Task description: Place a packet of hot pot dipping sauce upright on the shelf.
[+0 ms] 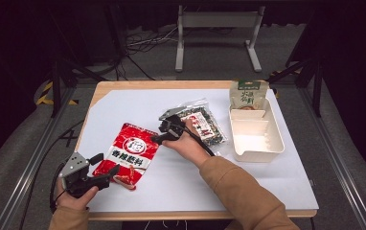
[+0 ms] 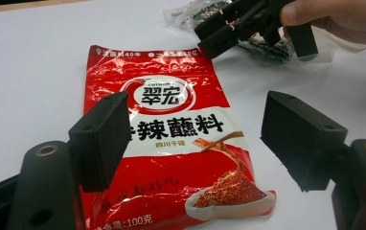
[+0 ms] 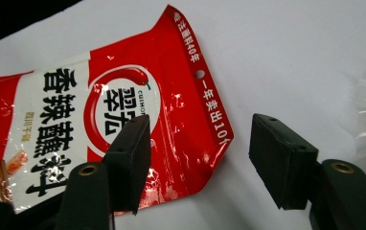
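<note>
The red packet (image 1: 131,154) lies flat on the white tabletop (image 1: 138,103), a little left of the middle, and both tools are approaching it. The right hand-held gripper (image 1: 158,134) is at the packet's top corner with its jaws standing wide apart; in the right gripper view that corner (image 3: 210,143) sits between the two black pads, but they do not press on it yet. The left hand-held gripper (image 1: 105,167) waits at the lower end of the packet, also open and holding nothing. I judge that the step in hand is the reach to grasp the packet, and the next move calls for lowering the right jaws around the thin corner and closing them gently. The packet is a glossy, crinkled plastic film, flat and soft, so it may slide or fold. Behind it lies a clear bag (image 1: 205,125) with dark contents, and further right a cream tray (image 1: 273,129) of smooth rigid plastic, with a green pouch (image 1: 248,94) leaning at its far end.
</note>
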Demonstrator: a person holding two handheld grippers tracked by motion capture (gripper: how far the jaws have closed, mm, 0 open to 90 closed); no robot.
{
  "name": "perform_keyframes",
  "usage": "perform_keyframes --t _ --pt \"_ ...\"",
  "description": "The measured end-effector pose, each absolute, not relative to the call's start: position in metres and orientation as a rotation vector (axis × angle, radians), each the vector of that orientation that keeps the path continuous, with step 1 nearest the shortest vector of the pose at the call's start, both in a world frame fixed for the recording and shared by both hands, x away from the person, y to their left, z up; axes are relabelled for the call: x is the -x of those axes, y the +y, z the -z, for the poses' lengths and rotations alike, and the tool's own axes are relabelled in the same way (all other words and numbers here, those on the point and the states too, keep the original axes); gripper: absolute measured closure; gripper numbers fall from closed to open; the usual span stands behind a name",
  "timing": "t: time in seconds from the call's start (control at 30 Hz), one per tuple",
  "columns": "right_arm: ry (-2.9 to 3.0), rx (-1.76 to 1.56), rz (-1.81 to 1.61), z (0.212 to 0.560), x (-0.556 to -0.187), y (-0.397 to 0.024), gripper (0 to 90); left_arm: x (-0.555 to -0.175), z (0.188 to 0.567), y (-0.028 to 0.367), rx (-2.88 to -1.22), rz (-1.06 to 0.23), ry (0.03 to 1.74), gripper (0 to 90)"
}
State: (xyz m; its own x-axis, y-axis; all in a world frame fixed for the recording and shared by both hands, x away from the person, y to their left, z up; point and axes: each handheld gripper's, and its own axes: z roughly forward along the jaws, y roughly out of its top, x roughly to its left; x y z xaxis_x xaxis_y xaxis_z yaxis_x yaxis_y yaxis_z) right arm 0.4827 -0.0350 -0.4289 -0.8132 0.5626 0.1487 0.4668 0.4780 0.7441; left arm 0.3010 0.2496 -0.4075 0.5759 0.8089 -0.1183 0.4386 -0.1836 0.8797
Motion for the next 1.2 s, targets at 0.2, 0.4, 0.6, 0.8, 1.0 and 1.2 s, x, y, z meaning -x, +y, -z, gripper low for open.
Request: perform_keyframes --t 0.2,0.4,0.6,0.8,1.0,1.2 --pt "2.630 -0.916 -1.207 0.436 -0.486 -0.032 40.1 -0.301 0.408 0.250 -1.818 -0.465 1.020 25.7" --pt "2.658 -0.913 -1.172 0.438 -0.487 -0.030 39.8 -0.301 0.408 0.249 -1.822 -0.464 1.018 25.5" --pt "2.702 -0.902 -1.139 0.438 -0.489 -0.026 39.8 -0.301 0.408 0.249 -1.818 -0.465 1.018 25.5" --pt "2.738 -0.885 -1.106 0.438 -0.489 -0.022 40.3 -0.301 0.408 0.250 -1.817 -0.465 1.020 25.5" --pt "2.754 -0.877 -1.127 0.436 -0.489 -0.021 47.0 -0.302 0.408 0.250 -1.815 -0.465 1.022 25.3" --pt "2.766 -0.805 -1.187 0.427 -0.482 -0.019 54.8 -0.302 0.408 0.249 -1.816 -0.461 1.022 25.3"
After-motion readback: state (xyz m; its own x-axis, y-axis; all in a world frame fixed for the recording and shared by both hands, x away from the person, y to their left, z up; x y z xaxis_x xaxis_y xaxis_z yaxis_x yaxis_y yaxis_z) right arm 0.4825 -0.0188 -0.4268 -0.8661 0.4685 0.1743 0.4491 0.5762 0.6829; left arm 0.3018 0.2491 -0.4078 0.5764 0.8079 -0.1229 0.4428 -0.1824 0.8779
